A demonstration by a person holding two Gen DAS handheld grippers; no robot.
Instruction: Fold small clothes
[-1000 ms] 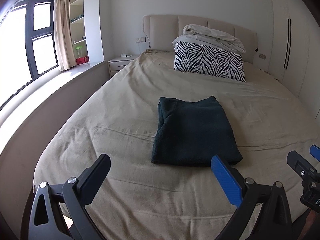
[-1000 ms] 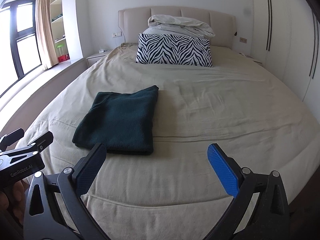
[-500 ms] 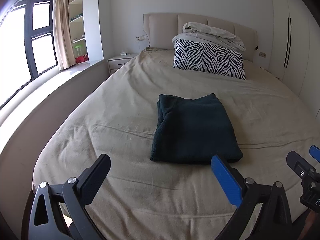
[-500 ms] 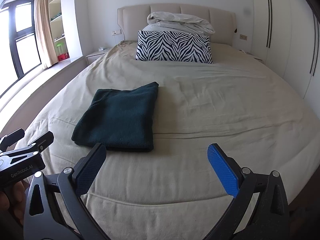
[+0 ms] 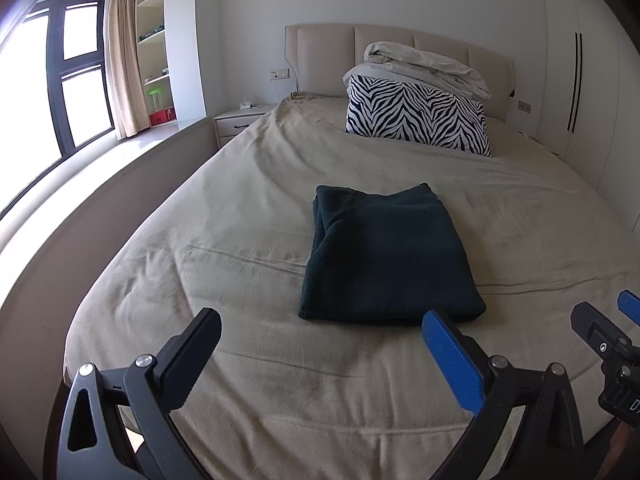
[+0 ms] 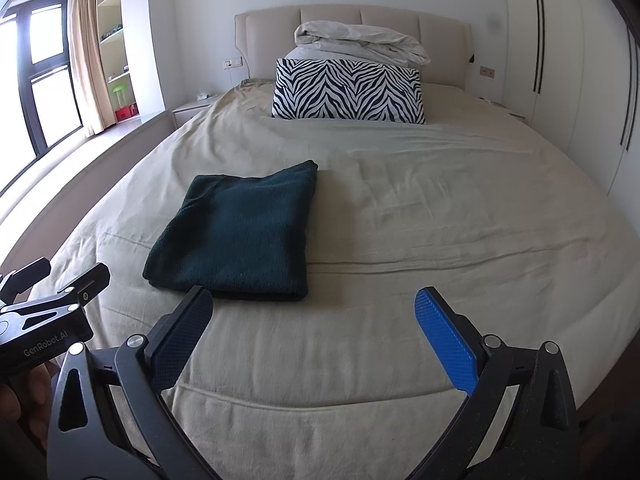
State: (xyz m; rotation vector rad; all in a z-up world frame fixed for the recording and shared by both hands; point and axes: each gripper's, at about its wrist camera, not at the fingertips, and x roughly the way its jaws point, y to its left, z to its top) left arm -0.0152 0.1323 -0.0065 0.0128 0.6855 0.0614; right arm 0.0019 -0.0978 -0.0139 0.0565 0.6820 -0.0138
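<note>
A dark green cloth [image 5: 384, 256] lies folded into a neat rectangle on the beige bed sheet [image 5: 224, 280], and it also shows in the right wrist view as the dark green cloth [image 6: 240, 232] left of centre. My left gripper [image 5: 320, 324] is open above the foot of the bed, short of the cloth's near edge, holding nothing. My right gripper [image 6: 314, 300] is open too, empty, with its left fingertip just before the cloth's near edge. Each view catches the other gripper at its side.
A zebra-print pillow [image 6: 348, 90] with a rolled white duvet [image 6: 360, 42] on top sits against the headboard. A nightstand [image 5: 236, 120] and window lie left; wardrobe doors [image 6: 560, 80] stand right. A hand [image 6: 20, 396] holds the left tool.
Both views have tilted slightly, so the bed and cloth sit a little higher in frame. The cloth has not moved and both grippers stay open.
</note>
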